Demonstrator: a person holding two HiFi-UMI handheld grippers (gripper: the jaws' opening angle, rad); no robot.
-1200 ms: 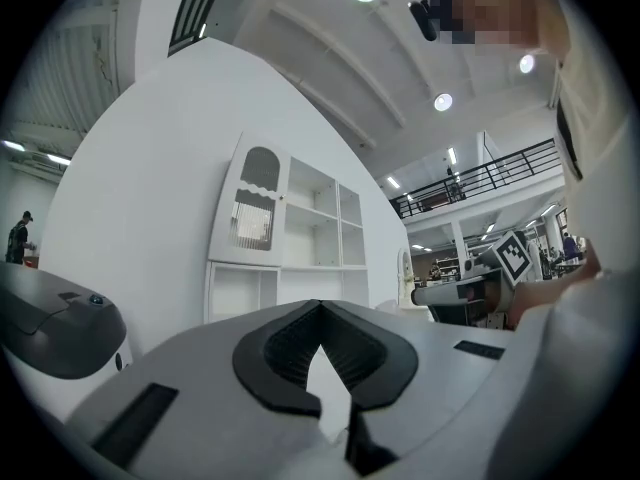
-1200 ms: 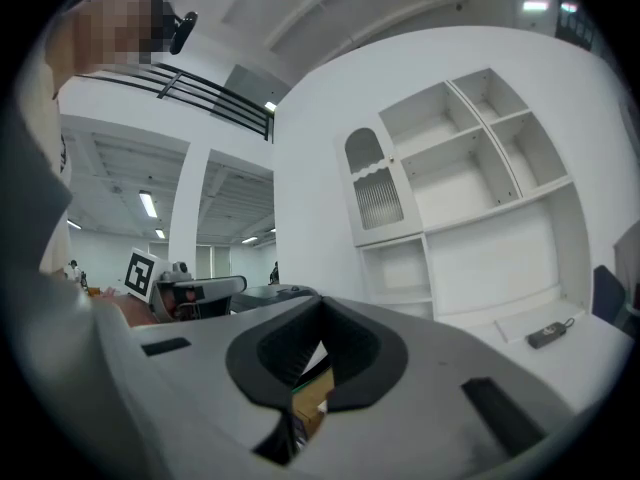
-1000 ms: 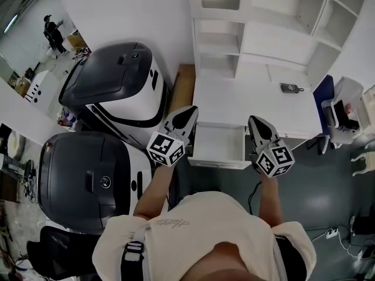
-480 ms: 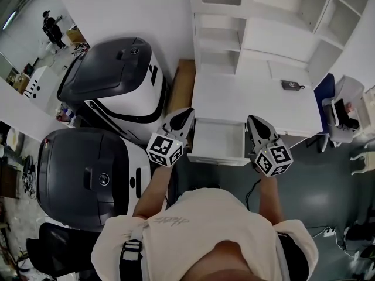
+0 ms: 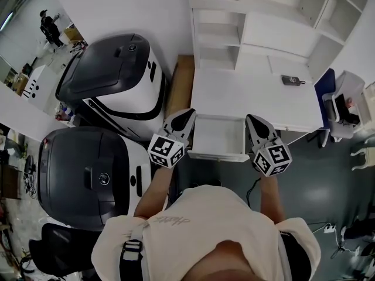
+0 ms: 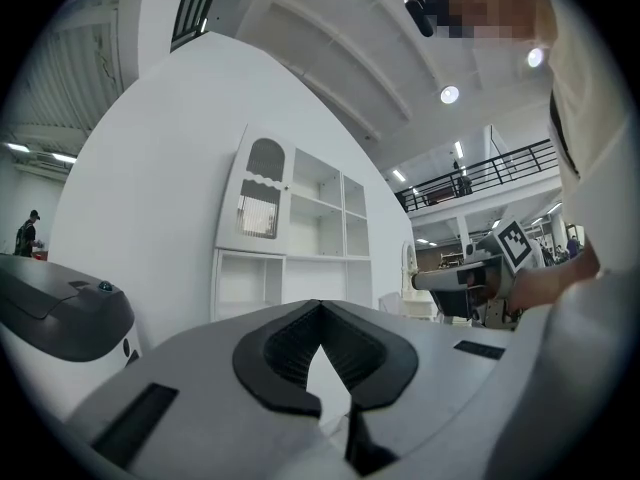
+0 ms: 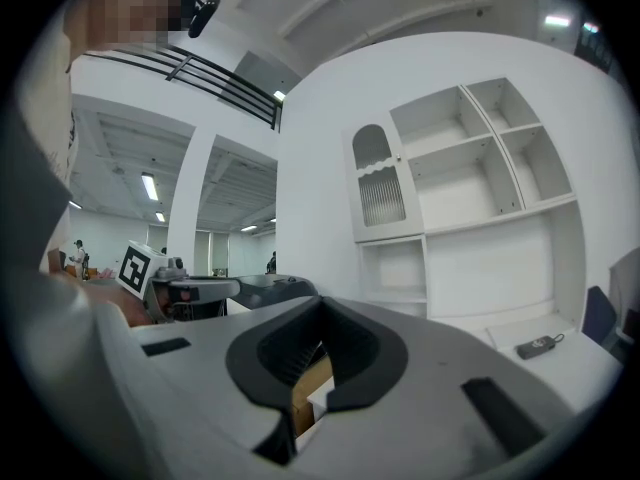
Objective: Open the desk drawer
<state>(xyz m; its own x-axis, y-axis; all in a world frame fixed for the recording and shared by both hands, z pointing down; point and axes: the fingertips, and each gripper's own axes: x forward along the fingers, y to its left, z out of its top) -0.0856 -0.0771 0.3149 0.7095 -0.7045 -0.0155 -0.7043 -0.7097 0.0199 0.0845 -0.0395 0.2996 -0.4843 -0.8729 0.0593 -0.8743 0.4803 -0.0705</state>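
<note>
The white desk (image 5: 252, 95) has its drawer (image 5: 218, 134) pulled out toward me, and the drawer looks empty inside. My left gripper (image 5: 188, 113) is shut and holds nothing, its tips at the drawer's left side. My right gripper (image 5: 253, 120) is also shut and empty, at the drawer's right side. In the left gripper view the left gripper (image 6: 320, 306) points level past the shelf unit, with the right gripper (image 6: 470, 273) off to its right. In the right gripper view the right gripper (image 7: 320, 303) has its tips together, and the left gripper (image 7: 190, 288) shows at the left.
A white shelf unit (image 5: 234, 28) stands on the back of the desk. A small dark key fob (image 5: 291, 80) lies on the desk top at the right. Two large white machines with dark lids (image 5: 111, 81) (image 5: 82, 174) stand at the left. A chair (image 5: 343, 107) is at the right.
The head view has shifted slightly. Both grippers stay shut beside the open drawer, and nothing was taken or let go.
</note>
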